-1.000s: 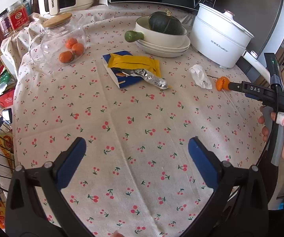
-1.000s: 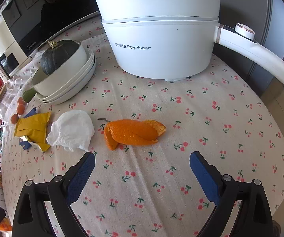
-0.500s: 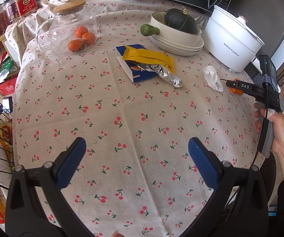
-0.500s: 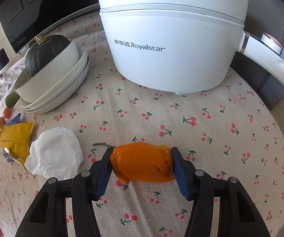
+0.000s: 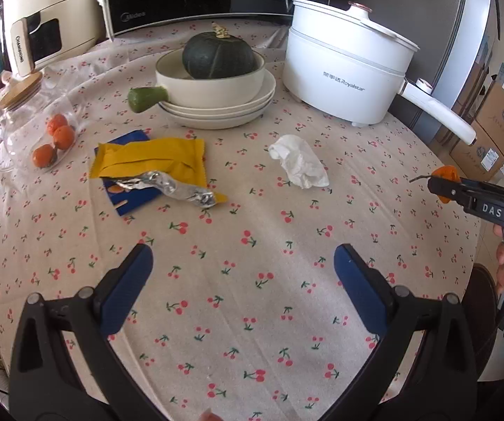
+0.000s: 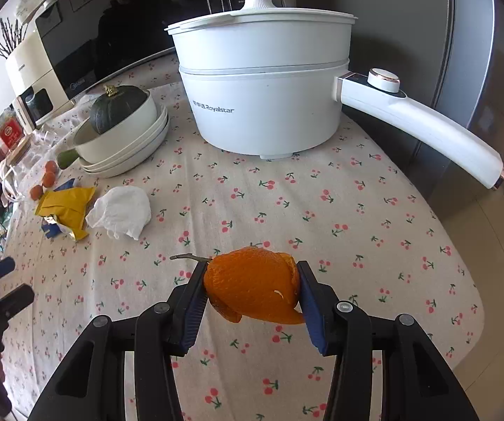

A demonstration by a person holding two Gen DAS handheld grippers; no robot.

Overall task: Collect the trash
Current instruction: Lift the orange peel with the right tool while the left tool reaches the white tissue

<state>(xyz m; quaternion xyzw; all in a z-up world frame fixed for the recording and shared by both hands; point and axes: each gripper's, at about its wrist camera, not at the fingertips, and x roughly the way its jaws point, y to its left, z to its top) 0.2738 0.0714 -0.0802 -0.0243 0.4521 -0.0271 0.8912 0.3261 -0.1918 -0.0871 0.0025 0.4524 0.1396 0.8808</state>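
The right claw [image 6: 252, 291] has just been closing and now pinches an orange peel [image 6: 255, 286] above the bench [image 6: 357, 217]. The left claw [image 5: 243, 277] gapes wide and empty, in front of the crumpled tissue [image 5: 299, 166].

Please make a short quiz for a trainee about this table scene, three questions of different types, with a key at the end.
1. True or false: the right claw is shut on the orange peel.
2. What lies nearest the crumpled tissue? A) glass jar B) yellow wrapper C) rice cooker
3. Fill in: the dark green squash sits in a white ____.

Key: 1 true; 2 B; 3 bowl.
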